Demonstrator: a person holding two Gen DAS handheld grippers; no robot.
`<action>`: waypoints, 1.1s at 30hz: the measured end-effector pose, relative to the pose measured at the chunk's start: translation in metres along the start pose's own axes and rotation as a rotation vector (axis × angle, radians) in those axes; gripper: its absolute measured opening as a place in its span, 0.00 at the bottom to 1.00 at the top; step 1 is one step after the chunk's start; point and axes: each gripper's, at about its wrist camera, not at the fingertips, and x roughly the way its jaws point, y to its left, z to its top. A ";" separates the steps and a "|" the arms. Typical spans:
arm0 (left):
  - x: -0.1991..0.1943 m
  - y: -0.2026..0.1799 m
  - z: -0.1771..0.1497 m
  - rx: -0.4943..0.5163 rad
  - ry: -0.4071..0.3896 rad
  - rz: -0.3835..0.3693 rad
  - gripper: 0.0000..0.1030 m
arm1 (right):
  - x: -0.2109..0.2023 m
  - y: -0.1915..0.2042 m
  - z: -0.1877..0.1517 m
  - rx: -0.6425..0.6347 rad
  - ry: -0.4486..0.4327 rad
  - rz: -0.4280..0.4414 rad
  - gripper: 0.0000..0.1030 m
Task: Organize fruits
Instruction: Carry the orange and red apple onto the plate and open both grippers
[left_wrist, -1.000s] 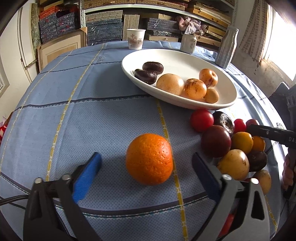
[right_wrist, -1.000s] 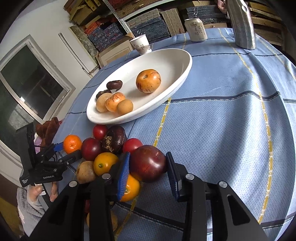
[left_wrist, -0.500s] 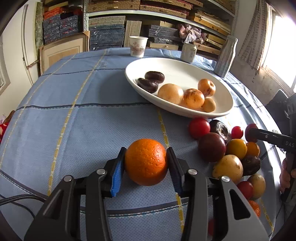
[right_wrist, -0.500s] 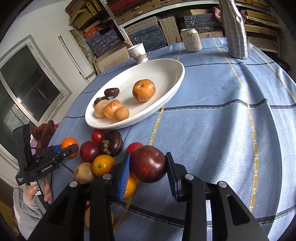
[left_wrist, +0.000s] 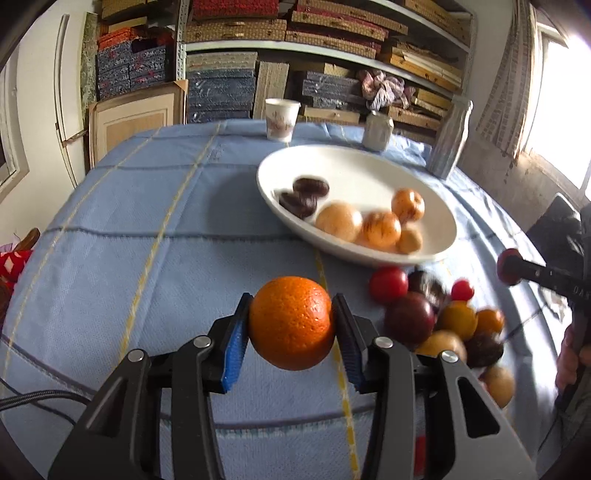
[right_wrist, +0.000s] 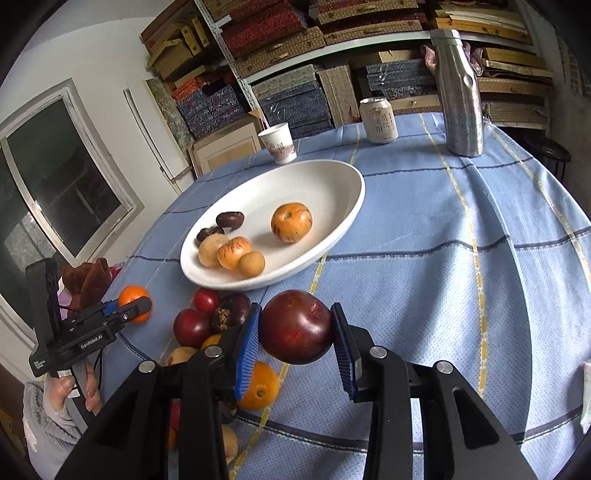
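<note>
Gripping the orange now, left tongs previously wide apart.

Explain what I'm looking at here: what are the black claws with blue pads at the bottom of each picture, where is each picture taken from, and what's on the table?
No robot: a person holds a two-finger gripper in each hand, with a fisheye camera on each looking along the fingers.

Left camera: the left gripper is closed on an orange.

Right camera: the right gripper clamps a dark red fruit.

On the blue tablecloth sits a white bowl with several fruits inside, a pile of loose fruit beside it, plus a paper cup, a can and a metal bottle.
</note>
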 end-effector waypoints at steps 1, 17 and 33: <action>0.000 -0.002 0.008 0.009 -0.008 0.012 0.42 | -0.001 0.001 0.004 0.001 -0.002 0.003 0.37; 0.069 -0.057 0.126 0.052 -0.044 -0.017 0.42 | 0.053 0.046 0.101 -0.124 -0.034 -0.049 0.37; 0.133 -0.060 0.117 0.058 0.042 -0.022 0.56 | 0.108 0.037 0.092 -0.214 -0.053 -0.119 0.52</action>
